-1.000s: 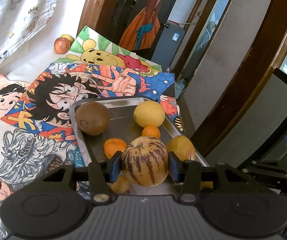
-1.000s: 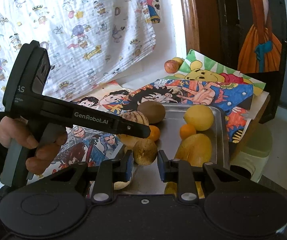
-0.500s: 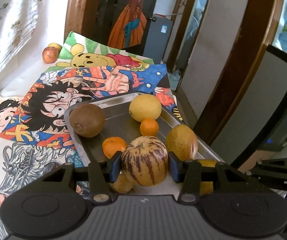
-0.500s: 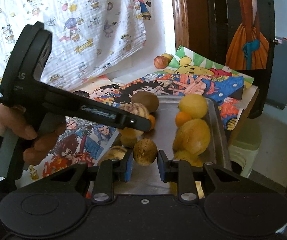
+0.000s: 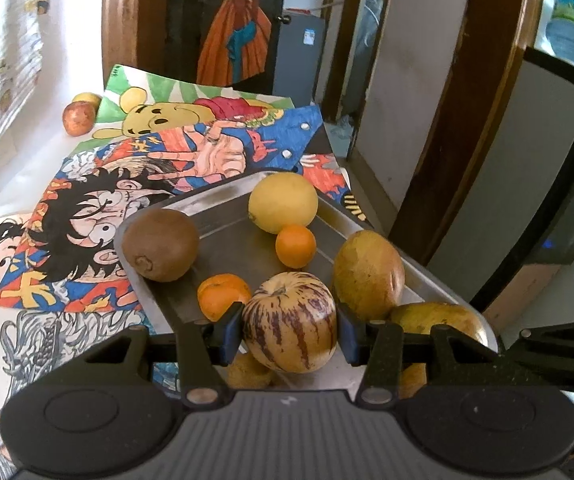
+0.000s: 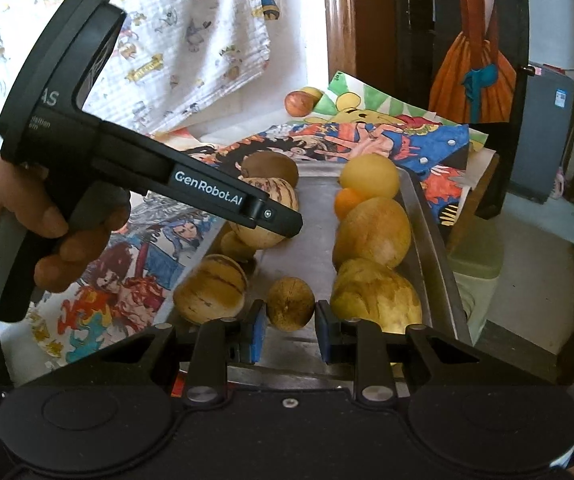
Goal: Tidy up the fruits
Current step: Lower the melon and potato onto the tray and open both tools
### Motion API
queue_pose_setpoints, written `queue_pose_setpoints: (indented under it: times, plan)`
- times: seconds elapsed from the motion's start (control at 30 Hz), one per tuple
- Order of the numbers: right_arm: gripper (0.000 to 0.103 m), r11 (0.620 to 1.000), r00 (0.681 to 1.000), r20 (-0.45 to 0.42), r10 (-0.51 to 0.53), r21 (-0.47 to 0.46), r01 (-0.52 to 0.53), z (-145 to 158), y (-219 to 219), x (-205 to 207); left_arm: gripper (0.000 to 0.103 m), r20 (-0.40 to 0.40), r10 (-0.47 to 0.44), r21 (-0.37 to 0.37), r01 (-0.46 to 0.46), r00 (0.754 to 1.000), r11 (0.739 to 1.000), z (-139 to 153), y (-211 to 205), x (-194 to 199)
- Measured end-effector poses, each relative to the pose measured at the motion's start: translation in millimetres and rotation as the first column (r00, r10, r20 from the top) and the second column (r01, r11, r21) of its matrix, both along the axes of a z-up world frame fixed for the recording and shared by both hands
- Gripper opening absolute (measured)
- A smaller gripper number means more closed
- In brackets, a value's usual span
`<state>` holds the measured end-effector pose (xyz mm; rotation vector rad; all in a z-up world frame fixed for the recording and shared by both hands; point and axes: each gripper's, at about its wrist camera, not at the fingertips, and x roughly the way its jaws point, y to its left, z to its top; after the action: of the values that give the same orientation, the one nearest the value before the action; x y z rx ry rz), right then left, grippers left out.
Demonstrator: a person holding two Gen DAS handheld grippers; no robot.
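Observation:
A steel tray [image 5: 223,210] on cartoon posters holds several fruits: a kiwi [image 5: 160,245], a yellow citrus [image 5: 283,202], two small oranges [image 5: 295,246] and two yellow-brown fruits [image 5: 367,274]. My left gripper [image 5: 289,332] is shut on a purple-striped melon [image 5: 289,320], held over the tray's near left part. In the right wrist view the same melon [image 6: 265,236] shows under the left gripper's arm. My right gripper [image 6: 290,330] is shut on a small round brown fruit [image 6: 290,303] above the tray floor [image 6: 315,200]. A second striped yellow fruit [image 6: 209,288] lies at the tray's left edge.
A red apple [image 5: 79,117] and a yellow fruit [image 5: 87,98] sit off the tray at the table's far corner. A patterned cloth [image 6: 167,40] hangs on the left. The table edge drops off right of the tray, beside a wooden door frame [image 5: 467,140]. A hand [image 6: 47,224] grips the left tool.
Both grippers have drifted forward over the tray with their fruits still held. The second striped yellow fruit has come into the right wrist view at the left.

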<state>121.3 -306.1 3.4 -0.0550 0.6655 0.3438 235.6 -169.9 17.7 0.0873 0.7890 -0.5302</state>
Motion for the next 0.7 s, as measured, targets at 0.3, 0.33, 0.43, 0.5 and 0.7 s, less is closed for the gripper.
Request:
queue_pose_setpoints:
  times: [0.3, 0.33, 0.43, 0.5, 0.7]
  plan:
    - [0.028, 1.000, 1.000, -0.011, -0.021, -0.003, 0.021, -7, 0, 2, 0.052, 0.004, -0.037, 0.061, 0.037, 0.999, 0.997, -4, -6, 8]
    - [0.028, 1.000, 1.000, -0.009, -0.023, -0.005, 0.023, -7, 1, 2, 0.052, 0.006, -0.041, 0.067, 0.041, 0.999, 0.997, -4, -7, 9]
    - [0.028, 1.000, 1.000, -0.002, -0.028, -0.013, 0.028, -8, 3, 1, 0.052, 0.014, -0.060, 0.092, 0.059, 0.998, 0.994, -5, -9, 10]
    - [0.028, 0.999, 1.000, 0.001, -0.030, -0.022, 0.030, -8, 4, 1, 0.052, 0.021, -0.079, 0.129, 0.076, 0.997, 0.989, -5, -12, 11]
    - [0.028, 0.998, 0.998, -0.027, -0.053, -0.022, 0.053, -11, 6, 0, 0.052, 0.046, -0.165, 0.258, 0.148, 0.985, 0.955, -5, -26, 8]
